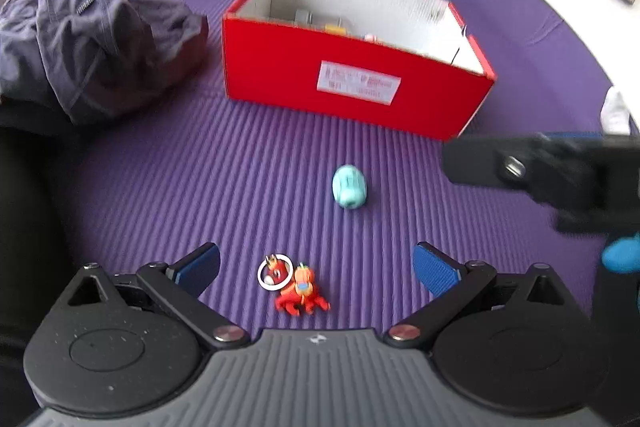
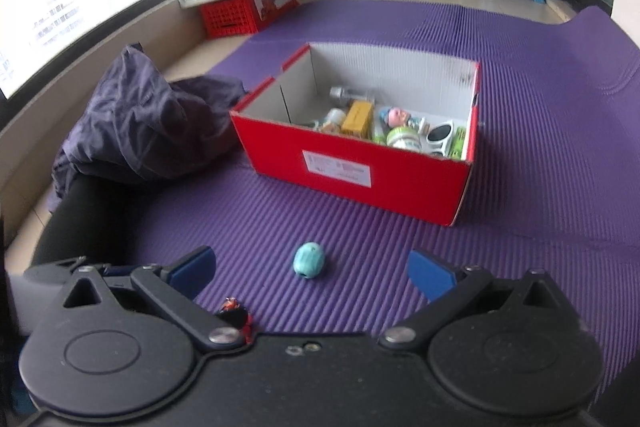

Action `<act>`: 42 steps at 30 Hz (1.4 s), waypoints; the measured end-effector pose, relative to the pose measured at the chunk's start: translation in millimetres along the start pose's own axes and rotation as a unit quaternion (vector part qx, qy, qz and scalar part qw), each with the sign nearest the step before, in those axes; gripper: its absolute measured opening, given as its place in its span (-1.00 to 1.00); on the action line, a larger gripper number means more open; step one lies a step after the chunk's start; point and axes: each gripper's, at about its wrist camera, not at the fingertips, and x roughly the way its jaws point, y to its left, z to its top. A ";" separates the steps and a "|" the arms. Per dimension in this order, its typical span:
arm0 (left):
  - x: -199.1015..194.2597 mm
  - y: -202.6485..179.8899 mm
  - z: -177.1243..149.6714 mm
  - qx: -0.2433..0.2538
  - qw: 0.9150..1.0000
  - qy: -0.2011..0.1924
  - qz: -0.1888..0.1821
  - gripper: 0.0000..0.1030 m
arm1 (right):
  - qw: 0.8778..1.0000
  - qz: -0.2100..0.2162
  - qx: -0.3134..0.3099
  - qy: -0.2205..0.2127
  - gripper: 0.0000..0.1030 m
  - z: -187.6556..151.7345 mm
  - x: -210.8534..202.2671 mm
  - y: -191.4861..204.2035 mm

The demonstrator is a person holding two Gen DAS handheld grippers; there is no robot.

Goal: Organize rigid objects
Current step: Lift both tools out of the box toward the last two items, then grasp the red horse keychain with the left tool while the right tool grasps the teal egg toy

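Left gripper (image 1: 316, 267) jaws wide, framing small red plastic crab-like keyring figure (image 1: 296, 287) short of open red cardboard box (image 1: 352, 83), likely for pickup; right gripper (image 2: 310, 269) likewise wide, lined up on pale turquoise egg-shaped toy (image 2: 309, 260) nearer that box.

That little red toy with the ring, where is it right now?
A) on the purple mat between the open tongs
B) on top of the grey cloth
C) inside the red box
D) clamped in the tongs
A: the red toy lies on the purple mat, between the spread fingers of the left tongs, untouched and outside the red box.
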 end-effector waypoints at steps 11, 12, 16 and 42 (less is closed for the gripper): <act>37.6 -4.5 -26.3 0.004 0.999 0.021 0.030 1.00 | 0.998 -0.008 -0.014 0.062 0.87 -1.1 59.3 6.2; 39.2 -4.1 -27.3 -0.001 0.999 0.022 0.030 1.00 | 0.998 -0.006 -0.017 0.066 0.85 -0.6 64.1 6.4; 45.0 1.1 -29.1 -0.014 0.999 0.022 0.020 1.00 | 0.996 -0.010 -0.026 0.084 0.85 2.2 83.2 6.6; 46.2 6.3 -31.8 -0.004 0.998 0.024 0.055 -0.12 | 0.991 -0.015 -0.033 0.128 -0.05 -5.4 146.1 19.0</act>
